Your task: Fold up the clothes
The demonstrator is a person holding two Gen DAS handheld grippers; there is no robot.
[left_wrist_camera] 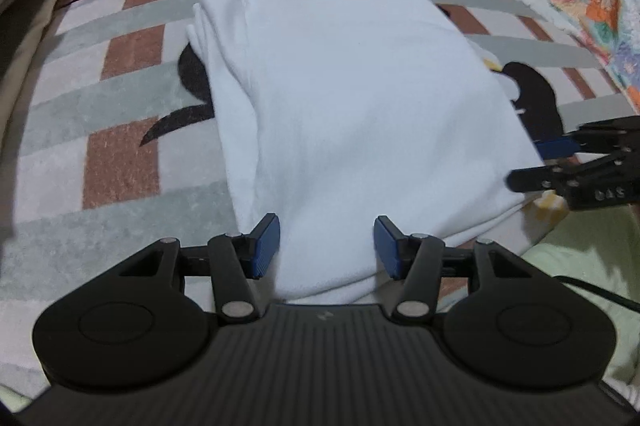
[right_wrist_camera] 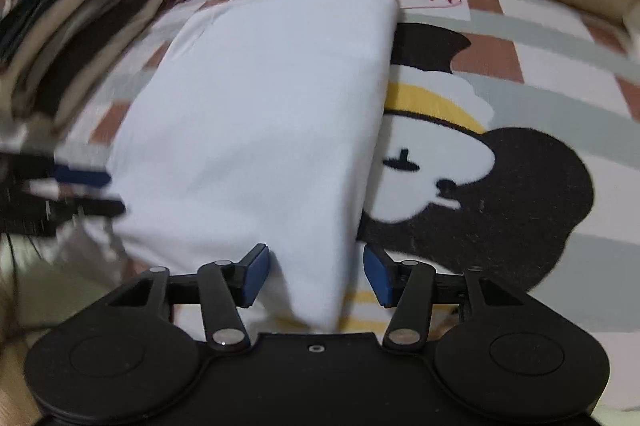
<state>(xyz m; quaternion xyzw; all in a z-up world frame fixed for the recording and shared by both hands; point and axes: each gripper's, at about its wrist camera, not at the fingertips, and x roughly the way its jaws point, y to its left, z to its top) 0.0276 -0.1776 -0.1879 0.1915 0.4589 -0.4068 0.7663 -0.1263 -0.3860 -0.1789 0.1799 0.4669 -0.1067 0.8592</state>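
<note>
White garment (left_wrist_camera: 352,98), folded lengthwise: left gripper (left_wrist_camera: 326,246) and right gripper (right_wrist_camera: 316,278), wide open and empty, straddle its 6 o'clock hem; uneven pinching could skew the layers.

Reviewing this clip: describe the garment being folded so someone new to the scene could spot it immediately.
Start at the checked rug with the black cartoon figure. Lying lengthwise across its middle is the white garment, folded into a long panel. It is the only plain white item; the dark clothes stack sits off to the side.
</note>
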